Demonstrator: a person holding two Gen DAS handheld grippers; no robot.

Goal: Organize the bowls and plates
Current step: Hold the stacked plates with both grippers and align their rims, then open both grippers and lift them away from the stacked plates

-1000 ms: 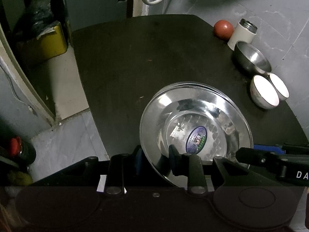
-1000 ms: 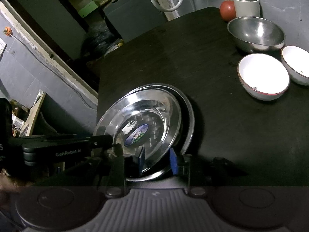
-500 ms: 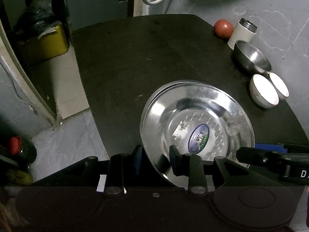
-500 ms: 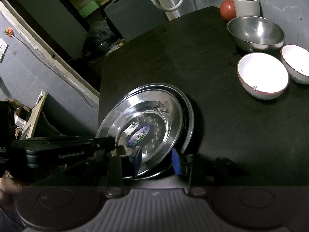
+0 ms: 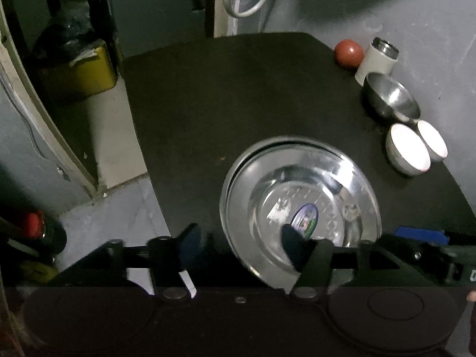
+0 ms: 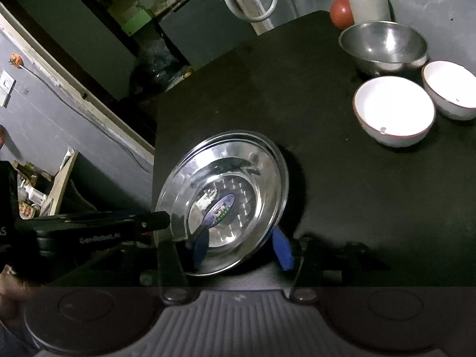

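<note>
Tongs spread wide at the stacked plates.
Left tongs and right tongs both gape around the steel plates' near rim on the tabletop; plate stacking looks finished, bowls likely next.

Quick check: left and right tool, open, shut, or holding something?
Left tool: open, fingers spread astride the steel plate rim, not clamped.
Right tool: open, also straddling the plate's near edge.
</note>
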